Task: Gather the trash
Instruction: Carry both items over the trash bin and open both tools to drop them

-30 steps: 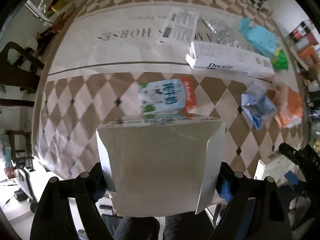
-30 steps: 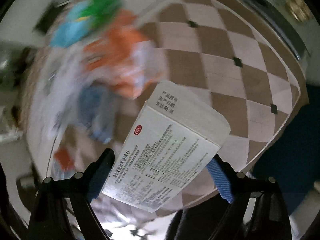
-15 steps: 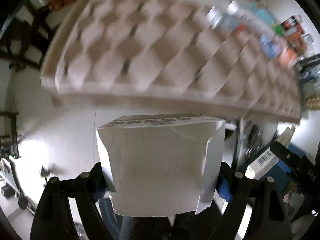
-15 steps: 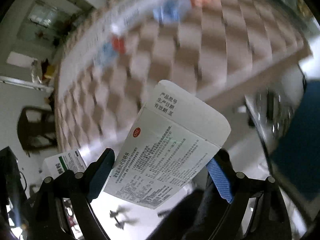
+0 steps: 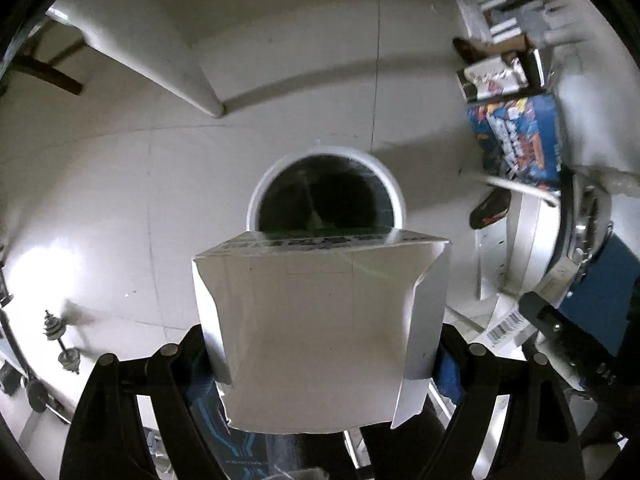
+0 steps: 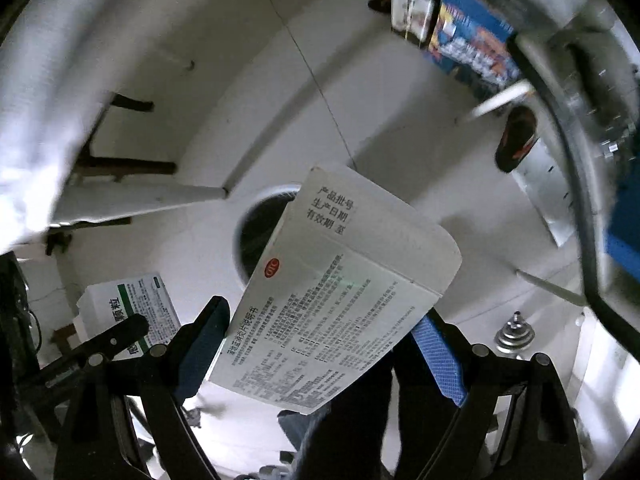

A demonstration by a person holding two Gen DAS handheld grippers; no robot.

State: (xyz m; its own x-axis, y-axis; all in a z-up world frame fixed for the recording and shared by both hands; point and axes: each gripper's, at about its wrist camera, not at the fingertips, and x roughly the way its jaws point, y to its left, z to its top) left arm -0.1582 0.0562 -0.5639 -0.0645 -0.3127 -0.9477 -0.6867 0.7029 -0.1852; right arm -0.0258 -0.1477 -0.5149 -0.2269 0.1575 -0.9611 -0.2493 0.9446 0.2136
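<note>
My left gripper (image 5: 320, 356) is shut on a plain white carton (image 5: 320, 332), gripped by its two sides and pointing steeply down. Just beyond the carton's far edge stands a round white bin (image 5: 256, 200) with a dark inside, on the pale floor. My right gripper (image 6: 324, 340) is shut on a white medicine box (image 6: 340, 300) printed with a red OTC mark and small text. That box hangs tilted over the same bin (image 6: 244, 224), hiding its right half. The left gripper's carton (image 6: 128, 308), with green lettering, shows at the lower left of the right wrist view.
A white table leg or panel (image 5: 160, 60) stands behind the bin. Coloured boxes (image 5: 520, 140) and a dark slipper (image 5: 490, 208) lie at the right by a metal rack. Small dumbbells (image 5: 60, 340) sit on the floor at the left. A person's dark trouser legs (image 6: 352, 420) are below.
Both grippers have swung off the chequered tabletop and dropped toward the floor, each still holding its box. The bin has come into view under them.
</note>
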